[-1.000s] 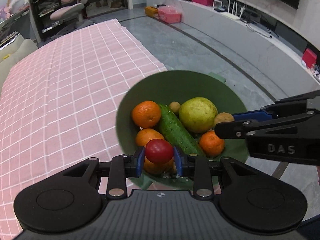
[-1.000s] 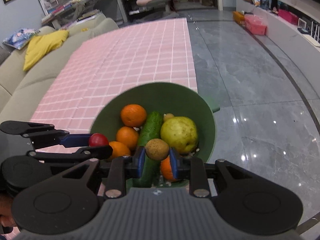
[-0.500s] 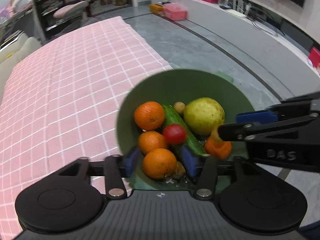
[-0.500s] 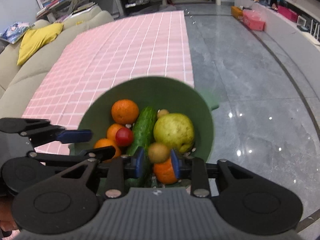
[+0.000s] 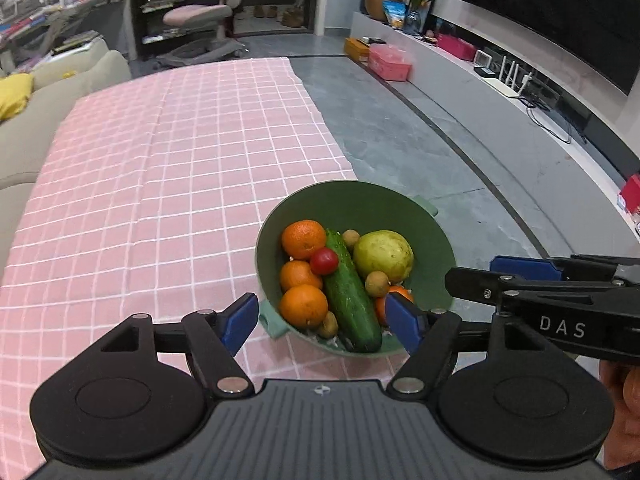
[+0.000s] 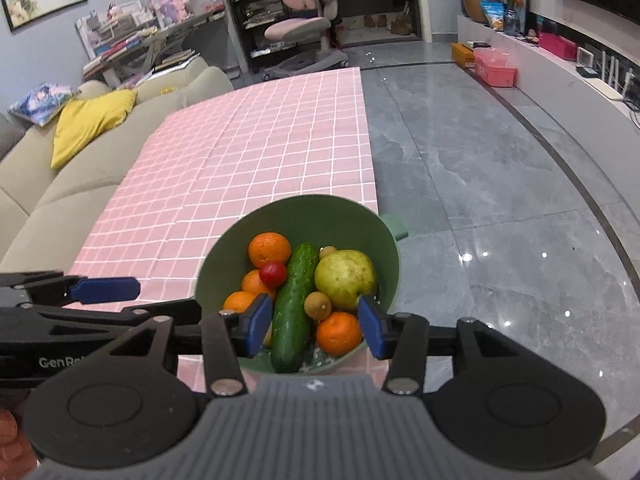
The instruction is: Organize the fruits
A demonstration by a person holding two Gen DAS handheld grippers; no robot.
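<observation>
A green bowl point(image 5: 360, 200) point(image 6: 304, 208) sits at the table's near right corner. It holds several oranges point(image 5: 303, 239), a cucumber point(image 5: 349, 292) point(image 6: 294, 304), a yellow-green pear point(image 5: 383, 255) point(image 6: 345, 278), a red tomato point(image 5: 324, 261) point(image 6: 273, 273) and small brown fruits point(image 5: 377, 284) point(image 6: 318, 305). My left gripper point(image 5: 322, 322) hovers above the bowl's near side, its jaws opening with nothing gripped. My right gripper point(image 6: 314, 330) hangs over the near rim, its jaws also opening and gripping nothing. Each gripper shows in the other's view.
A pink checked tablecloth point(image 5: 160, 184) covers the table beyond and left of the bowl. A beige sofa point(image 6: 60, 184) with a yellow cushion point(image 6: 86, 122) lies along the left. Grey floor point(image 6: 500, 208) drops off to the right. A hand point(image 5: 622, 408) holds the right gripper.
Both grippers let go: the tomato dropped from the left jaws and the small brown fruit from the right jaws into the bowl. Both grippers rose and drew back, jaws widening.
</observation>
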